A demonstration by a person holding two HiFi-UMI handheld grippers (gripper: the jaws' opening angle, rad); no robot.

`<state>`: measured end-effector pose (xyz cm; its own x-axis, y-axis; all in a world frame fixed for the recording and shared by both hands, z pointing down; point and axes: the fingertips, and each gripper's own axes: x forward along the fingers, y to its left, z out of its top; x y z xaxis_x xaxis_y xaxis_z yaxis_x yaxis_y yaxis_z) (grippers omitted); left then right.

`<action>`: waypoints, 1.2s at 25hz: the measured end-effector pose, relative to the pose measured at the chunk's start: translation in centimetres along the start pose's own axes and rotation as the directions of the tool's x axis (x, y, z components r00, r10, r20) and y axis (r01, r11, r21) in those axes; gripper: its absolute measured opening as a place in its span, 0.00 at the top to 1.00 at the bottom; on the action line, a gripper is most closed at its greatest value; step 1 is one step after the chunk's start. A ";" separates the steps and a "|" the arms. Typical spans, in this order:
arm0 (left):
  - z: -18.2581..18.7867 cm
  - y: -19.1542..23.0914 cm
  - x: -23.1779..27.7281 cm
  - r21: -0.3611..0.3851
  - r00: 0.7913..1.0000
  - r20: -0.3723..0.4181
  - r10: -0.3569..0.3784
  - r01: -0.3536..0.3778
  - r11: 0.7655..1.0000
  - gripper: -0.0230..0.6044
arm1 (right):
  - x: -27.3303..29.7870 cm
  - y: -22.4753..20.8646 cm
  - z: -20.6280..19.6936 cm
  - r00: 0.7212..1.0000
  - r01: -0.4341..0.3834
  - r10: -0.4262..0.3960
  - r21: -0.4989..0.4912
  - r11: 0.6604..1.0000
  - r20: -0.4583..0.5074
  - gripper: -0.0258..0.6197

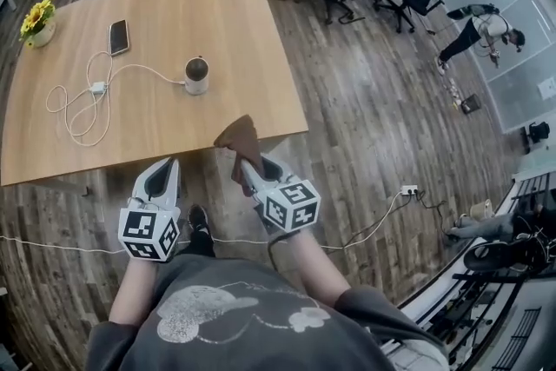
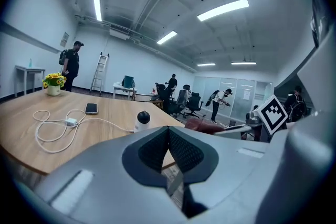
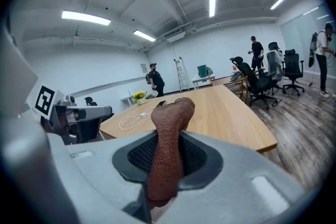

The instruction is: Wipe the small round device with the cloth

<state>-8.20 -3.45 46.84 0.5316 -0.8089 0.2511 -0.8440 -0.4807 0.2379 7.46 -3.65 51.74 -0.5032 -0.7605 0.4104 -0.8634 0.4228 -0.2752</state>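
Clamping brown cloth (image 1: 239, 137) in right gripper (image 1: 245, 168) | left gripper (image 1: 163, 175) jaws together, seemingly empty | small round device (image 1: 196, 75) on table (image 1: 174, 4), well apart.

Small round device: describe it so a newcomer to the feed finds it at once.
On the wooden table, right of centre, stands the small round device: a short white cylinder with a dark domed top. The white cable ends at it; the phone lies flat, and the flowers sit at the far left corner.
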 end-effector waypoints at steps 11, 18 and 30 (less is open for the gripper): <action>4.1 5.8 7.0 0.018 0.999 -0.008 -0.053 0.053 0.998 0.93 | 9.2 -0.4 6.9 0.999 0.008 -0.007 -0.031 0.999 0.044 0.84; 4.6 7.1 8.0 0.015 1.000 -0.016 -0.014 0.015 1.000 0.93 | 13.0 1.1 7.8 0.997 -0.078 0.077 -0.112 0.991 -0.014 0.84; 7.0 9.1 9.3 0.011 0.989 -0.006 0.145 -0.145 0.989 0.93 | 19.9 -0.1 8.1 0.964 -0.232 0.196 -0.203 0.951 -0.180 0.84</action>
<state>-11.49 -17.69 44.78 0.4041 -0.8680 0.2886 -0.9128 -0.3623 0.1884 -2.19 -22.78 52.90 -0.6611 -0.5610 0.4983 -0.7120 0.6786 -0.1806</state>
